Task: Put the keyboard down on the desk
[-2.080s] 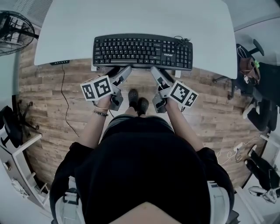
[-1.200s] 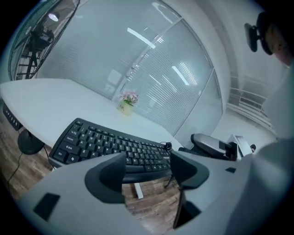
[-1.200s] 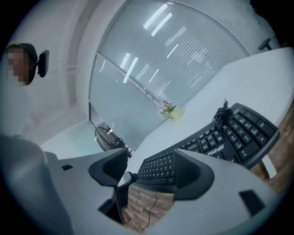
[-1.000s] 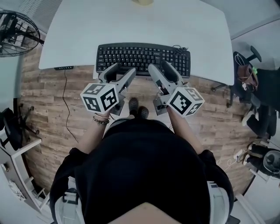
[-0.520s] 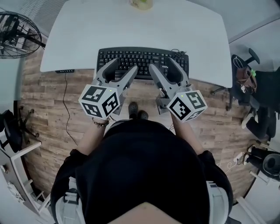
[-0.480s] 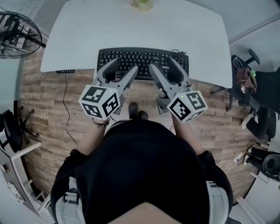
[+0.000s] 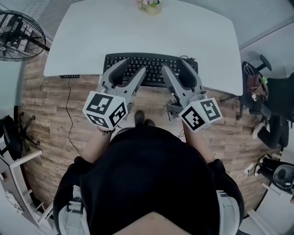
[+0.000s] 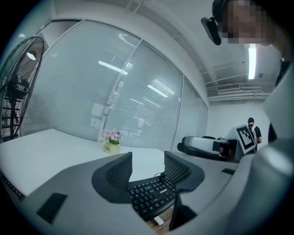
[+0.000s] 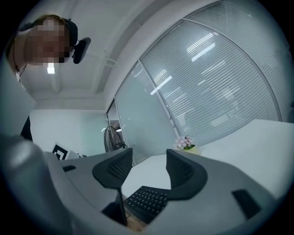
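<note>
A black keyboard [image 7: 154, 73] lies flat at the near edge of the white desk [image 7: 138, 36], its front slightly over the edge. Both grippers hover above its front, apart from it. My left gripper [image 7: 127, 71] is over the keyboard's left half and my right gripper [image 7: 177, 69] over its right half. Both pairs of jaws have just been closing a little but still stand apart with nothing between them. The left gripper view shows the keyboard [image 8: 151, 197] below the empty left gripper [image 8: 148, 167]. The right gripper view shows the keyboard [image 9: 147, 202] under the right gripper [image 9: 149, 167].
A small flower pot [image 7: 149, 5] stands at the desk's far edge. The keyboard's coiled cable [image 7: 188, 59] lies at its right end. A standing fan [image 7: 18, 30] is left of the desk, and chairs [image 7: 266, 92] stand to the right on the wood floor.
Both grippers rose from the keyboard's front edge to above the keys and rolled. Their jaws narrowed slightly. The keyboard stayed on the desk.
</note>
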Motion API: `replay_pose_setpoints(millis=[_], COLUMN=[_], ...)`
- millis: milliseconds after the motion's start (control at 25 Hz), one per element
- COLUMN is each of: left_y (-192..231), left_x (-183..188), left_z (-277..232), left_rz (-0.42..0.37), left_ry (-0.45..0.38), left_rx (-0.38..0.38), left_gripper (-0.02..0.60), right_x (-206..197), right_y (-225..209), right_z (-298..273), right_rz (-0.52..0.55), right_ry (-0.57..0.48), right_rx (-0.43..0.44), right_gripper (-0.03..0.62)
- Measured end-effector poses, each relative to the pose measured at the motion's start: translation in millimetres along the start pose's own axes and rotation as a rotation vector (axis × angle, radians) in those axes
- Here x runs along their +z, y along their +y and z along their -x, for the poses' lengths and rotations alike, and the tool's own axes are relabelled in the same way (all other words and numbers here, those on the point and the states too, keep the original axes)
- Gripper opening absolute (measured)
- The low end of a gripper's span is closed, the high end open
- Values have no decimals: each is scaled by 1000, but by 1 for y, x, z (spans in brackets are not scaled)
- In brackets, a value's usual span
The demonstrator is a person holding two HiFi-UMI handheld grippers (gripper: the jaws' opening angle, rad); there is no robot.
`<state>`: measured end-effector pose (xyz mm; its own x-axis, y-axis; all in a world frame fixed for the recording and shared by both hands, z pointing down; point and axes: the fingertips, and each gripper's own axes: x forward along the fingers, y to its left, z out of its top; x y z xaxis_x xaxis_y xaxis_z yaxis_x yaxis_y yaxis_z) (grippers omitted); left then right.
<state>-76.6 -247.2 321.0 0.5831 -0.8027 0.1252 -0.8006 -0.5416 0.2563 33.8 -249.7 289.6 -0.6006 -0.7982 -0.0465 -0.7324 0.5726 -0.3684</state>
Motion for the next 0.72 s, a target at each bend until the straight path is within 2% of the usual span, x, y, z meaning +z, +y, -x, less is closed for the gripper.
replay_pose_setpoints(millis=[120,160,320,480,720], left_y=[-2,-2,-4,-3,-3], left_x=[7,10,18,21,25], left_z=[2,2,5,7,6], left_rz=[-8,-9,-21,-25,-35], left_ry=[-21,-29,-53,-67,-71], left_rx=[-5,-6,0,13,14], left_gripper=[209,197,117,43,14], right_x=[5,6,8,10,13], right_y=[4,6,10,10,8], right_z=[0,0,2,3,3], right_rz=[24,27,50,54,56], right_ry=[-10,-12,-14,-22,-26], right_rx=[12,18,26,14,-4], right_gripper=[208,179,126,38,13])
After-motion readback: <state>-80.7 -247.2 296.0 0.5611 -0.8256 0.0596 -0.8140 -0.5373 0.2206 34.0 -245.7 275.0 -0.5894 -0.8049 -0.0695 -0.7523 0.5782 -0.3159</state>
